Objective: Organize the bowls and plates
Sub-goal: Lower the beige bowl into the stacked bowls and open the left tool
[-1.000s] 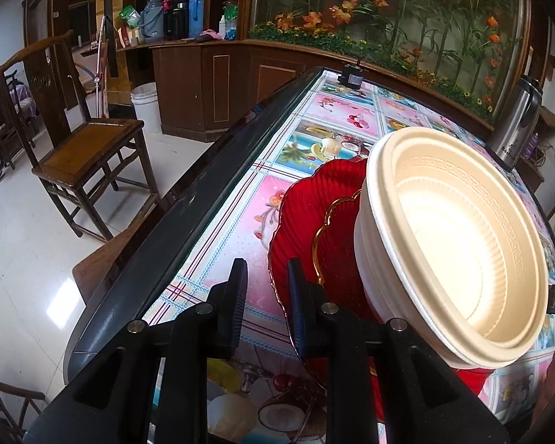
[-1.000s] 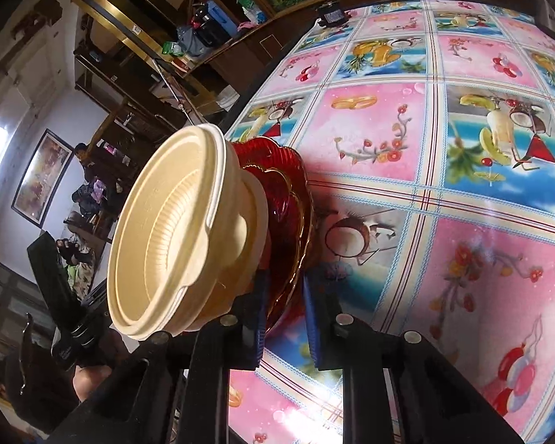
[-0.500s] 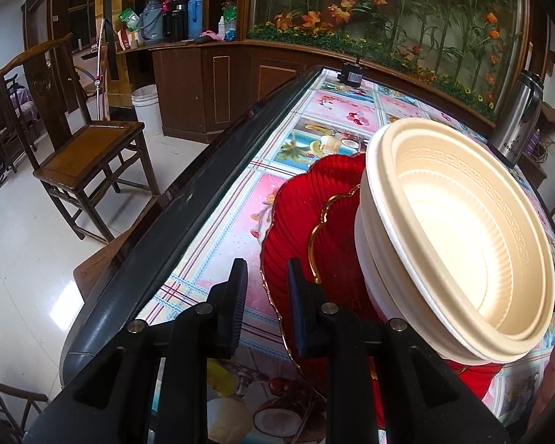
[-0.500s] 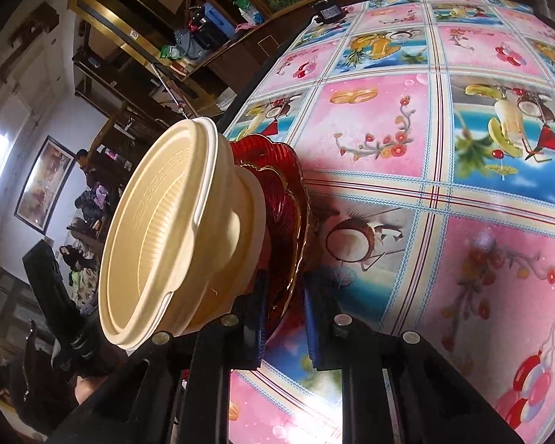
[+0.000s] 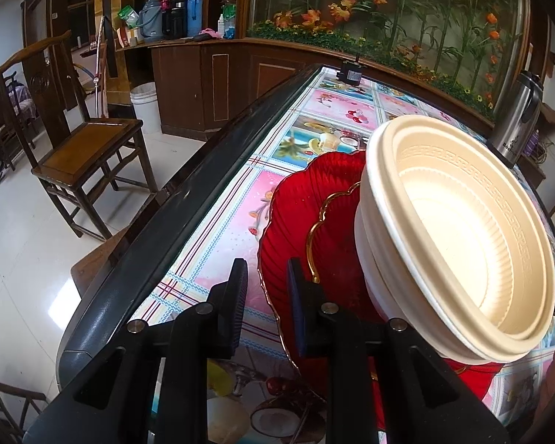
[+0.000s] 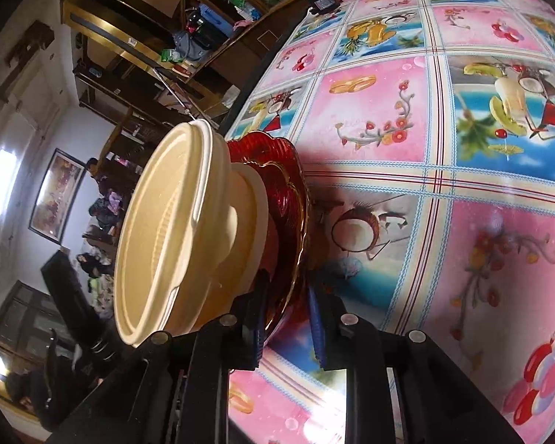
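A stack of cream bowls [image 5: 458,236] sits on two red plates with gold rims [image 5: 296,218], a smaller one on a larger one. My left gripper [image 5: 266,288] is shut on the near rim of the red plates. My right gripper [image 6: 286,314] is shut on the opposite rim of the same plates [image 6: 288,199], with the cream bowls [image 6: 174,236] to its left. The whole stack is held tilted above the table.
The table [image 6: 444,148] has a pink and blue fruit-pattern cloth and a dark padded edge [image 5: 174,218]. A wooden chair [image 5: 85,148] stands on the floor at the left. A steel thermos [image 5: 518,118] and a small black device [image 5: 351,72] stand at the far end.
The stack of plates and bowls has tilted more and risen a little above the table, held by both grippers. Both grippers stay shut on the rims.
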Available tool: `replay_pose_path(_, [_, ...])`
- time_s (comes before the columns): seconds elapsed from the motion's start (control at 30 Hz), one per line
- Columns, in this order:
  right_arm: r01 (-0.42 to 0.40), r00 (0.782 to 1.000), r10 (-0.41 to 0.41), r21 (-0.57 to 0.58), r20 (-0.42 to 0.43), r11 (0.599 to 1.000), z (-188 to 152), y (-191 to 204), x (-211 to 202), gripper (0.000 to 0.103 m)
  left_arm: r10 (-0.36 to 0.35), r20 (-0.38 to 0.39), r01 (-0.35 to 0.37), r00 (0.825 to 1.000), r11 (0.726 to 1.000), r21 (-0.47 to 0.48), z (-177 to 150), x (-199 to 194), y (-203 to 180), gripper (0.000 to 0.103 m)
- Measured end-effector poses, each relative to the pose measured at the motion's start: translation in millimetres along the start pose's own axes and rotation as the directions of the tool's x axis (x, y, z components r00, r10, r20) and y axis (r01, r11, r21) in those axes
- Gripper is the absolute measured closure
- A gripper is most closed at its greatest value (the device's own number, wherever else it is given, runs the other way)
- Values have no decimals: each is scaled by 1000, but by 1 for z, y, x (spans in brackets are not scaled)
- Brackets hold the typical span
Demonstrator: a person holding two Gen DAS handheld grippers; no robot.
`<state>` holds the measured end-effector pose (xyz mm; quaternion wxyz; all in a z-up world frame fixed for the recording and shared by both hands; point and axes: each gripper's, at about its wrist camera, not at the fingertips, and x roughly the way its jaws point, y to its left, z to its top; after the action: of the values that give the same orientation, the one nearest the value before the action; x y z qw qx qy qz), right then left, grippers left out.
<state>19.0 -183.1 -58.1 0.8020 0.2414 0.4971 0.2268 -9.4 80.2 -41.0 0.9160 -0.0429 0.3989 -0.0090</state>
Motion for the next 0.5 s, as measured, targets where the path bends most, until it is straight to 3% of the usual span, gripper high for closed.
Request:
replay_pose_path(0.13, [-3,1000,2,32,24,999,0,-6,-11,81,0,0,0,1000,1000,1,0,0,-1,84])
replay_pose_path(0.3, [-10,1000,9,39,20,999,1,-8,-16,71,-1,-3,1,1000,1000,-1,-1,0,-1,84])
replay_pose_path(0.43, [-2,1000,1,40,26,999,1,-9,-11,71,-3,-3,3,1000,1000,-4,-1,0,-1,84])
replay_pose_path(0.5, [6,1000,-7,37,18,999,1,-9,-6,80,-2,-3,2,1000,1000,-3,-1,0,-2,84])
